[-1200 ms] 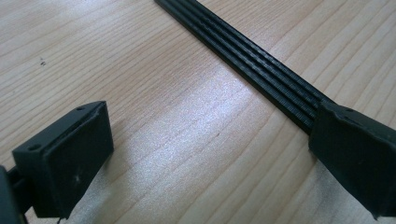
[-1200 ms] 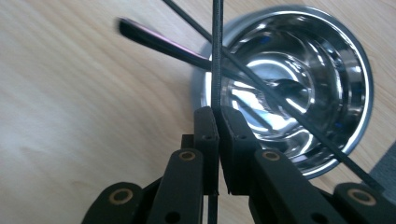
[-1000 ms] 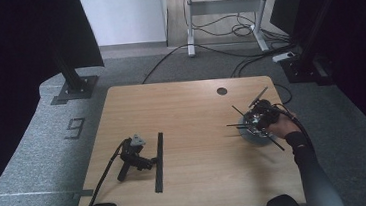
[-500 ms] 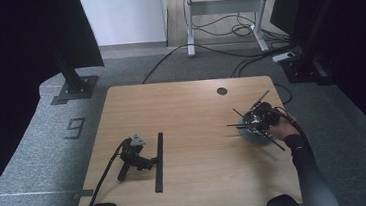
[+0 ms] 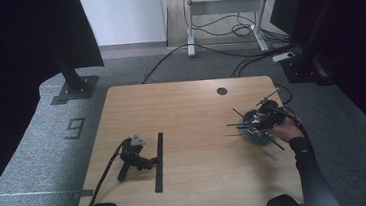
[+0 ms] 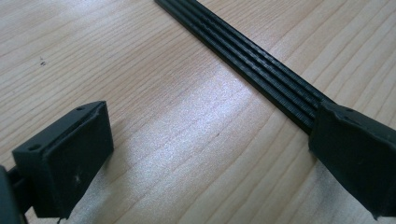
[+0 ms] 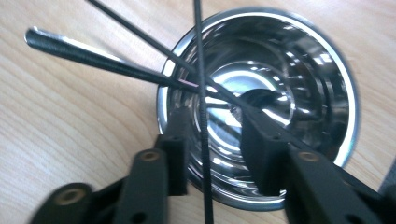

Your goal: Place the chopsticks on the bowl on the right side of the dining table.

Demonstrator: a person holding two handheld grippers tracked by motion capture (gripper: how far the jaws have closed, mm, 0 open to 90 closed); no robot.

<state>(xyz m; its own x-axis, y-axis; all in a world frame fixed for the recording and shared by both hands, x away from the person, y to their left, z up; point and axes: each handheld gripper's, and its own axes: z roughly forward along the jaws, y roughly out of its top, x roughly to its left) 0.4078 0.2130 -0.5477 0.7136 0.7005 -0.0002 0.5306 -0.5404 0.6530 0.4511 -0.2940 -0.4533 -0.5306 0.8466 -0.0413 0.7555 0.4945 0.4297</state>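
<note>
A shiny steel bowl (image 5: 252,135) (image 7: 327,56) stands at the table's right side, with several thin black sticks (image 5: 233,125) poking out of it. A person's hand holds my right gripper (image 5: 254,122) (image 7: 219,154) just over the bowl. Its jaws have just been opening, and a thin black strip (image 7: 201,70) runs between them untouched. A thicker dark rod (image 7: 93,58) slants across the bowl's rim. My left gripper (image 5: 147,162) (image 6: 201,140) lies on the table at the left, open, nothing between its jaws. A long black ribbed strip (image 5: 159,160) (image 6: 243,51) lies flat beside its right jaw.
The wooden table (image 5: 191,107) has a round cable hole (image 5: 221,91) near its far edge. The left gripper's cable (image 5: 102,175) trails off the front left edge. Grey carpet, black stands and loose cables surround the table.
The right hand and its gripper have barely shifted over the bowl. The left gripper and the ribbed strip lie where they were.
</note>
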